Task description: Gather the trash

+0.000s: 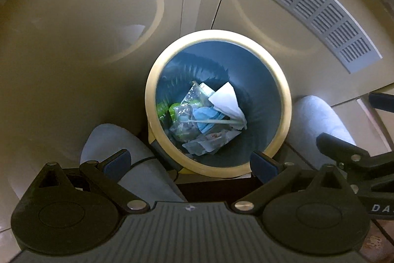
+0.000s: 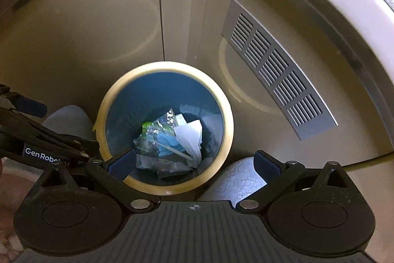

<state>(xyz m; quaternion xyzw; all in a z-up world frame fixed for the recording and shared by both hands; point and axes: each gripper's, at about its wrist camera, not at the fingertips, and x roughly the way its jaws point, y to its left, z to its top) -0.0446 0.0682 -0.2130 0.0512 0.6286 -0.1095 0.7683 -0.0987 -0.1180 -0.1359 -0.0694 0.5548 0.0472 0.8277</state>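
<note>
Both tongs, left tongs [image 1: 189,162] and right tongs [image 2: 194,164], hang spread wide and empty above the bin [image 1: 285,100], presumably positioned to release into it or reach in. Trash [image 1: 209,120], namely wrappers, white paper and a blue mask, lies at the bin's bottom. Beyond stands a beige cabinet with a vent grille [image 1: 320,14].

Bin [image 1: 287,100]: smooth plastic, matt blue inside, cream rim. Trash [image 1: 209,120]: crinkly clear film, white paper. Cabinet doors [image 2: 86,41]: glossy beige. Vent grille [image 2: 275,65]: matt grey. Tool [image 2: 194,162] body: matt black ribbed plastic.
</note>
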